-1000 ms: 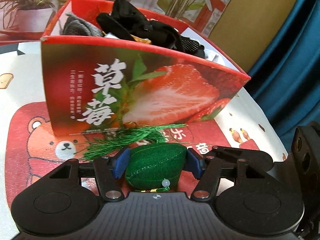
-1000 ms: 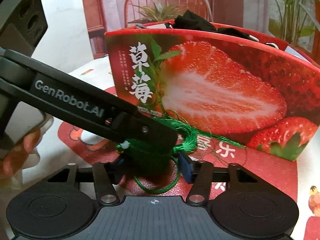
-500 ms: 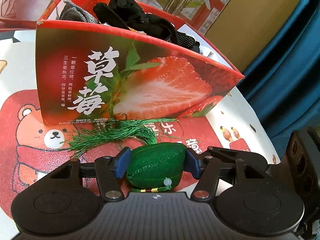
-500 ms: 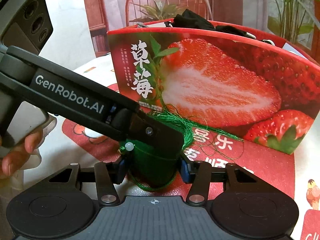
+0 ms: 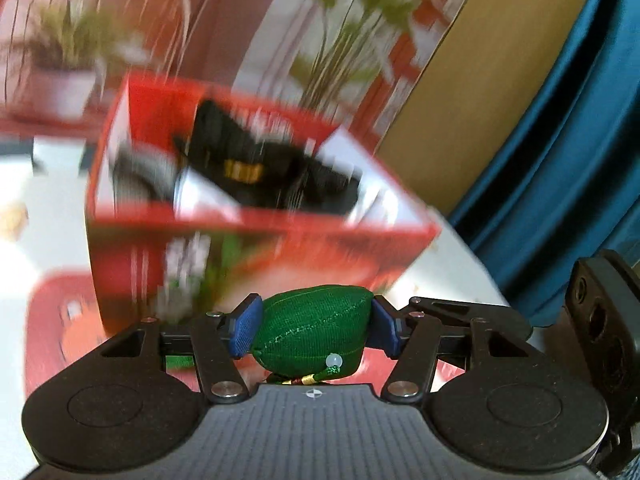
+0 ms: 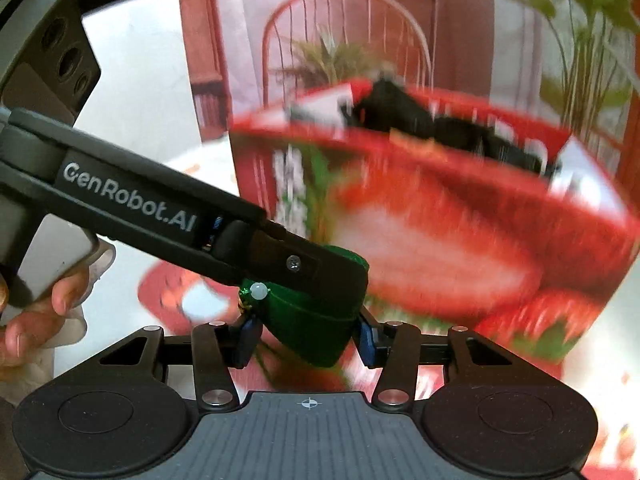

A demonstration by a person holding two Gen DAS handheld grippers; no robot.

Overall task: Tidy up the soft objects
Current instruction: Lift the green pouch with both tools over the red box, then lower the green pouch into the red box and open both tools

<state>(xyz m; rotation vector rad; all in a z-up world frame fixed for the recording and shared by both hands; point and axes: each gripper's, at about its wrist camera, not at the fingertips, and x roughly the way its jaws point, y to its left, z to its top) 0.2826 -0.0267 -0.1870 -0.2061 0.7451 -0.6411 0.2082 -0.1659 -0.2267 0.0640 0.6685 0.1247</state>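
From the left wrist, the green pouch (image 5: 312,330) sits squarely between the blue pads (image 5: 245,330) of the left gripper (image 5: 314,332), which are clamped on its two ends; a pale bead (image 5: 334,359) and a knotted cord hang at the near side of the pouch. Beyond it, blurred, stands the red strawberry box (image 5: 256,256) on a white tablecloth (image 5: 40,216) with red prints. The open box holds black cloth items (image 5: 264,168) and a grey one (image 5: 136,172) at its left end. A potted plant (image 5: 64,64) stands behind on the left, a blue curtain (image 5: 560,160) on the right. From the right wrist, the same pouch (image 6: 316,332) lies between the right gripper (image 6: 306,340) pads, which press its sides, while the left gripper's black finger (image 6: 280,256) crosses from the upper left over the top of the pouch, covering much of it. A hand (image 6: 36,320) holds that tool at the left edge. The box (image 6: 440,240) fills the background, black cloth (image 6: 440,124) showing over its rim.
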